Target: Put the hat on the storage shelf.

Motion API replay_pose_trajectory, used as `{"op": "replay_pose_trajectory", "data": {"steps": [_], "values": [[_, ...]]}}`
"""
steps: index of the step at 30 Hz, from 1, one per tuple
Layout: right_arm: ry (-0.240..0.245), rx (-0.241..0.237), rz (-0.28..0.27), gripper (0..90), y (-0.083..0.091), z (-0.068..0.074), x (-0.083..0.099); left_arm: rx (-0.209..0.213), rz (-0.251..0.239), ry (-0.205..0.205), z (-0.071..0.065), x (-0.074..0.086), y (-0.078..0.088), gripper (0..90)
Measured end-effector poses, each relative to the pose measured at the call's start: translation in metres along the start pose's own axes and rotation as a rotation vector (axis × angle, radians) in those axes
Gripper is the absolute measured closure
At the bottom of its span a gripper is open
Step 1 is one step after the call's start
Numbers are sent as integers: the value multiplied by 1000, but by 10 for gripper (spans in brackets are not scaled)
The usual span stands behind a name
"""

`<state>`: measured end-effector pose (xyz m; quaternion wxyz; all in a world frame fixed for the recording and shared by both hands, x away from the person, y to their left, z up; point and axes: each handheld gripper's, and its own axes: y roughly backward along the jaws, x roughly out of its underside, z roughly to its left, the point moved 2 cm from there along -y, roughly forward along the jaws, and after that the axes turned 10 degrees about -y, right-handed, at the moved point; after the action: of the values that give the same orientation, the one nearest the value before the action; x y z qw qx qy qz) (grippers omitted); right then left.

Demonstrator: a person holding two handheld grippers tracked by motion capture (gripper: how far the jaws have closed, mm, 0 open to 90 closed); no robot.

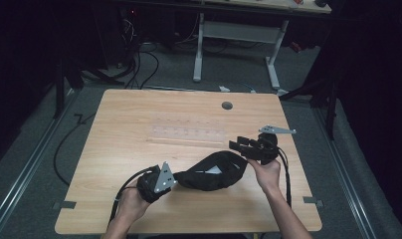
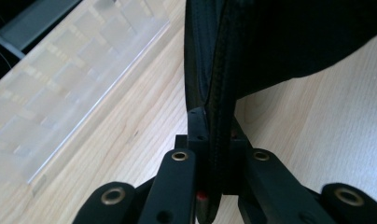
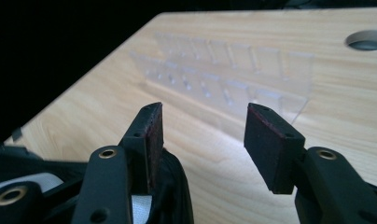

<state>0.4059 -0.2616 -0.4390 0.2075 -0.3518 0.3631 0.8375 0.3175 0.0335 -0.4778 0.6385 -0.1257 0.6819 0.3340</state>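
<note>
A black fabric bag point(image 1: 214, 172) lies on the wooden table point(image 1: 134, 109) near its front edge. My left gripper point(image 1: 176, 178) comes in from the left and is shut on the bag's left end. In the left gripper view the stitched edge of the bag point(image 2: 280, 37) is pinched between the jaws of the left gripper point(image 2: 217, 126). My right gripper point(image 1: 237, 144) hovers just over the bag's right end with its jaws apart. In the right gripper view nothing sits between the jaws of the right gripper point(image 3: 203, 135), and the bag point(image 3: 172, 186) lies below the left jaw.
A clear plastic rack point(image 1: 186, 133) with several slots lies flat at the table's middle, just beyond the bag. A round cable hole point(image 1: 227, 105) sits near the far edge. Another desk's legs and cables stand on the floor behind.
</note>
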Motion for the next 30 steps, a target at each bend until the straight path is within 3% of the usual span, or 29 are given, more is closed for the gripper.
{"op": "replay_pose_trajectory", "data": {"steps": [10, 14, 16, 19, 30], "values": [[7, 87, -18, 458, 13, -17, 7, -50, -34, 94, 15, -1, 14, 863], [53, 148, -14, 456, 11, -22, 17, -74, -59, 142, 24, -6, 20, 863], [67, 186, 23, 458, 8, -25, 23, -85, -74, 165, 28, -8, 22, 863], [116, 246, 35, 463, 3, -28, 33, -101, -88, 195, 35, -10, 24, 863], [185, 395, 94, 440, -13, -47, 69, -154, -135, 294, 57, -16, 28, 863]]}}
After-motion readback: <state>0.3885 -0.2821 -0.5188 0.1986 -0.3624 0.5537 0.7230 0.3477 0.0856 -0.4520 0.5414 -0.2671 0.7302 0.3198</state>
